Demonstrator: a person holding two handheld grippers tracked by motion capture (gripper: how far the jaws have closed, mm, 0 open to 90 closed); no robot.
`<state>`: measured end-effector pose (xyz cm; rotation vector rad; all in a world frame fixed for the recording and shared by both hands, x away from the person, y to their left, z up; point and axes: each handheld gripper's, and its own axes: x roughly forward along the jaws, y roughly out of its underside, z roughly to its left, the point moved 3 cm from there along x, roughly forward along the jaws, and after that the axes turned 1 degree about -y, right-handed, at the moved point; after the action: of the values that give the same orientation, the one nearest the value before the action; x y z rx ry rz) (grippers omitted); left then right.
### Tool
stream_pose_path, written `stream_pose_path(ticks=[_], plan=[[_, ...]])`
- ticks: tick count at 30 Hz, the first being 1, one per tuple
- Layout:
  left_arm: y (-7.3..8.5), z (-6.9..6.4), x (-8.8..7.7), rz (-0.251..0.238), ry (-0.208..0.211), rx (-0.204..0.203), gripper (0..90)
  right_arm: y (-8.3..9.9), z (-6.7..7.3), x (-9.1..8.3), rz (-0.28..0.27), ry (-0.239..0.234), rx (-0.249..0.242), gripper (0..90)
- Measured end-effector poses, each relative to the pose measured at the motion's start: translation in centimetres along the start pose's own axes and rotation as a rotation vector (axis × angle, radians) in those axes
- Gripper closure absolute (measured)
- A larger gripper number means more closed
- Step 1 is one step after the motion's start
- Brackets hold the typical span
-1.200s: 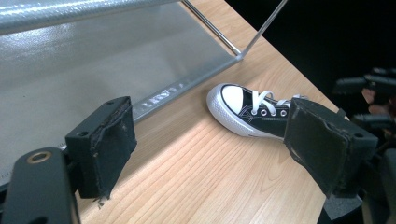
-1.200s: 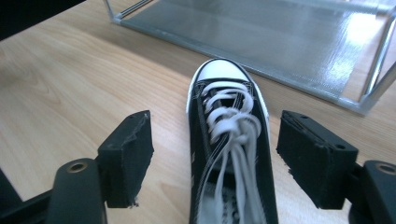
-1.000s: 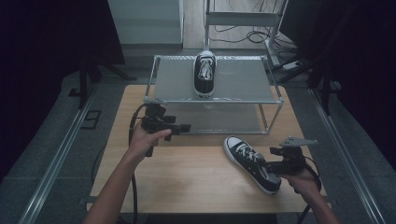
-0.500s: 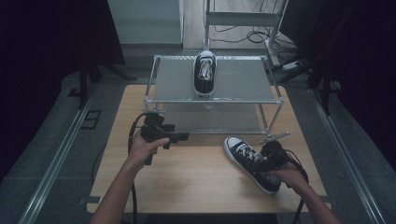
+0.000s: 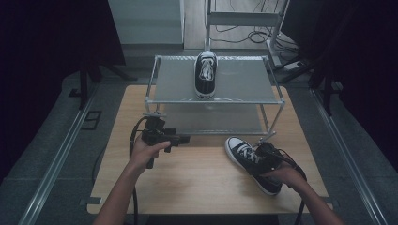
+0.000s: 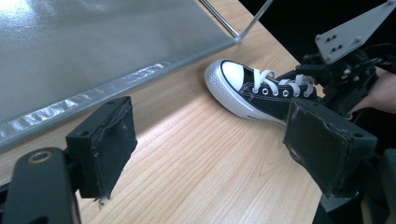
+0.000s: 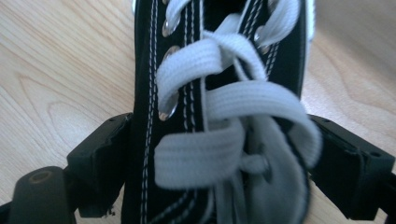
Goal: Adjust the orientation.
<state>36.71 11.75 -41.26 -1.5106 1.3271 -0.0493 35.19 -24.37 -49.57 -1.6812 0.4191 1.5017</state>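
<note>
Risks pinching only laces: right hand-held gripper [image 7: 219, 172], jaws wide, unclamped, straddles the sneaker [image 7: 219, 93] beside the rack [image 5: 216, 89].

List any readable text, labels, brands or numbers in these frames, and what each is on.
None can be read.
Shoe on the table: black canvas, white laces, no logo or lettering showing.
Shoe on the rack: too small to show any marking.
Rack shelf, table, left gripper and right gripper: no print visible.

Left claw [image 5: 180, 138] agape; right claw [image 5: 259, 157] just opening.
</note>
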Motion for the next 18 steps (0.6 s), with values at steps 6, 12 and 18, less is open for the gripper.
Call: stream_pose_path(ticks=[6, 12, 18], plan=[[0.1, 0.1, -0.3, -0.010, 0.002, -0.006, 16.7, -0.2, 0.1, 0.4, 0.034, 0.012, 0.002, 14.7], [0.7, 0.2, -0.4, -0.019, 0.006, -0.015, 17.0, 0.0, -0.1, 0.1, 0.010, -0.003, 0.017, 18.1], [1.5, 0.2, -0.1, -0.019, -0.012, -0.015, 17.3, 0.1, 0.1, -0.6, -0.010, -0.033, 0.043, 19.6]])
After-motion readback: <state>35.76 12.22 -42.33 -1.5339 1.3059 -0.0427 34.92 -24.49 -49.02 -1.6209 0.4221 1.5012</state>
